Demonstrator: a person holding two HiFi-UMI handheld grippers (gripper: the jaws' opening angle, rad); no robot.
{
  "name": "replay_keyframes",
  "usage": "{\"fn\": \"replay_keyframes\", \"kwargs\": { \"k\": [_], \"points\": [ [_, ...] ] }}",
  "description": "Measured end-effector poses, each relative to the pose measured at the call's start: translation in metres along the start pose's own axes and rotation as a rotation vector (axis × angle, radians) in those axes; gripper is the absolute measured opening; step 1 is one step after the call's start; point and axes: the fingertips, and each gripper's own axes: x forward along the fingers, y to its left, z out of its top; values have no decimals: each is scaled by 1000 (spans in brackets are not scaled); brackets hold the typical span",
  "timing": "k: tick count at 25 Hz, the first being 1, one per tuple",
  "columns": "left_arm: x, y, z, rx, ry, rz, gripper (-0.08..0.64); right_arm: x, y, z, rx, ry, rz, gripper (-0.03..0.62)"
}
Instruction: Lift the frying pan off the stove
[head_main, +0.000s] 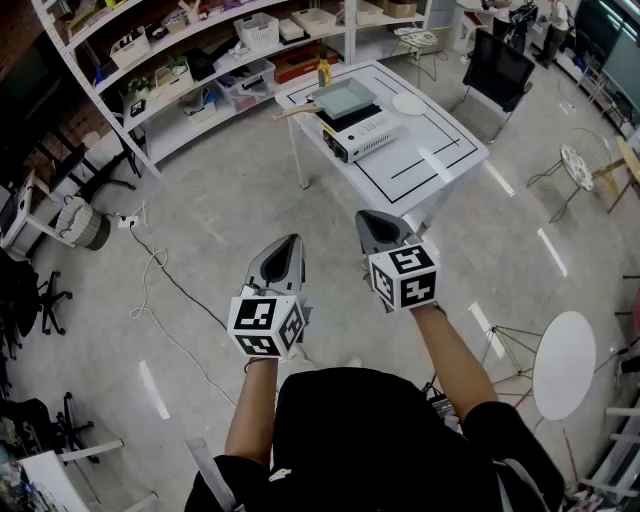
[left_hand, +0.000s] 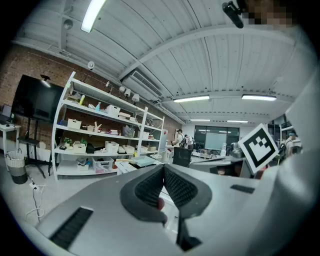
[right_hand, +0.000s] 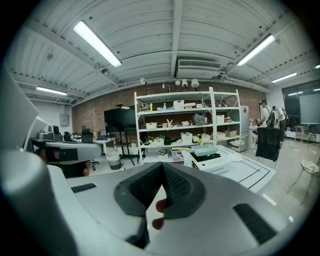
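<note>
Left claw (head_main: 288, 245) & right claw (head_main: 375, 222) were closed tight, empty, well apart from pan (head_main: 346, 98) on stove (head_main: 362, 137) at upper centre, so the step prob. needed walking up, opening one & taking the handle (head_main: 292, 112) level.

White rectangular table (head_main: 440, 150), far centre, top marked with black lines. Directly on it:
- a white stove (head_main: 365, 138) towards its left end, bearing a pale green square frying pan (head_main: 346, 98) whose wooden handle points left;
- a white round plate (head_main: 408, 103) just right of the stove;
- a yellow bottle (head_main: 324, 72) at the far edge.

White shelving unit (head_main: 190, 128) stands along the far left wall; its boards hold bins and boxes (head_main: 258, 30), contents not legible.

Grey floor (head_main: 250, 200): a white cable (head_main: 150, 275) trails across its left part. A small white round table (head_main: 563, 365) stands near right, top bare.
</note>
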Motion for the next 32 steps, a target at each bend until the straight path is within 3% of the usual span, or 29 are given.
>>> {"fn": "replay_keyframes", "kwargs": {
  "k": [11,20,32],
  "points": [
    [-10,-32,-12,11,18,6,11,-25,-7,-19,37,31,36,2],
    [-5,-37,-4,38,16,-9,11,-27,-8,-9,43,2,51,2],
    [40,-4,-2,24,21,-38,11,27,-19,-2,19,33,47,2]
  ]
}}
